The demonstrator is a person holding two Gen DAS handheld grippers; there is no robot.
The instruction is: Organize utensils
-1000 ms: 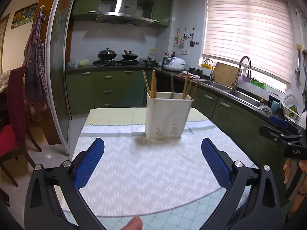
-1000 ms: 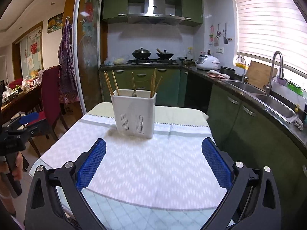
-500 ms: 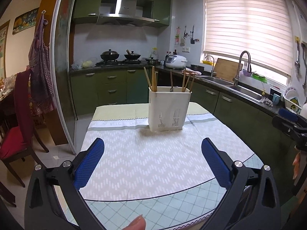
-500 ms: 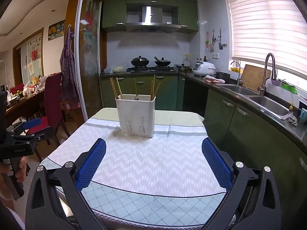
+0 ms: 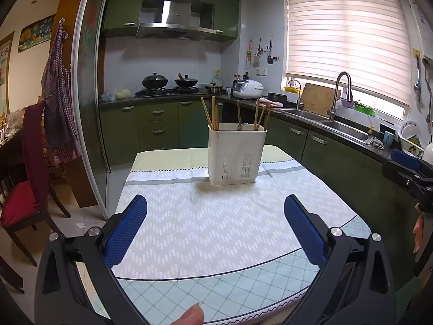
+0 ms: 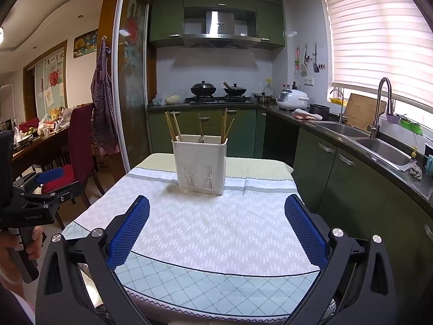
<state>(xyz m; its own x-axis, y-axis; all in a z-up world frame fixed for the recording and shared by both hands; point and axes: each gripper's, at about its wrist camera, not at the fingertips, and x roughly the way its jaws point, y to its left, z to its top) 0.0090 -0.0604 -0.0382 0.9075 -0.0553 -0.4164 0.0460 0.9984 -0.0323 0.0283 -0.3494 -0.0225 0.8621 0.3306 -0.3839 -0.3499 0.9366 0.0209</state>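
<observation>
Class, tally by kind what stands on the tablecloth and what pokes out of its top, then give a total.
White utensil holder: 1
Wooden chopsticks standing in it: 7 (the middle one may be a spoon handle)
Total: 8

Black-framed tongs (image 5: 215,218), blue textured pads (image 5: 127,230), silver screws; bare thumb tip (image 5: 192,314).

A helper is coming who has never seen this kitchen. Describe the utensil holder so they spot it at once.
Find the table with the patterned cloth, in front of the green cabinets. The utensil holder is the white slotted box standing upright near its far end. It alone rests there, chopsticks sticking up from it.
</observation>
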